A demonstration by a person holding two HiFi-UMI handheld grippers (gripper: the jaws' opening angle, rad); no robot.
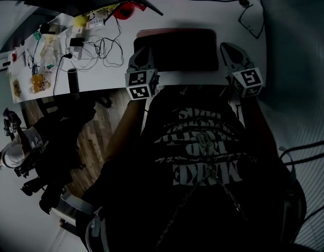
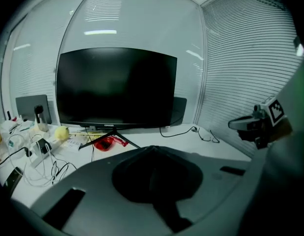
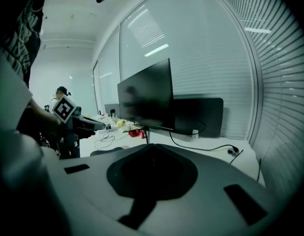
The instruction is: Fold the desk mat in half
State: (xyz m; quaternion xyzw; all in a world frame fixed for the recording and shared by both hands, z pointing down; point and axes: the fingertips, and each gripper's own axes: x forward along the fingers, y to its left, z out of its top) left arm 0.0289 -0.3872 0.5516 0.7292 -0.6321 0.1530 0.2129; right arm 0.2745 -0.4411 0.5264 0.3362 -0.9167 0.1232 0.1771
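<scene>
The desk mat is a dark rectangle with a reddish far edge, lying on the white desk right in front of me. My left gripper hovers at the mat's left side, and my right gripper at its right side. Both are shut with nothing between the jaws. In the left gripper view the shut jaw tips point at the monitor, and the right gripper shows at the right. In the right gripper view the shut tips point along the desk, with the left gripper at the left. Neither gripper view shows the mat.
A black monitor stands at the back of the desk. Tangled cables, a red object, a black cylinder and small clutter fill the desk's left part. A cable lies at the far right. An office chair stands at the left.
</scene>
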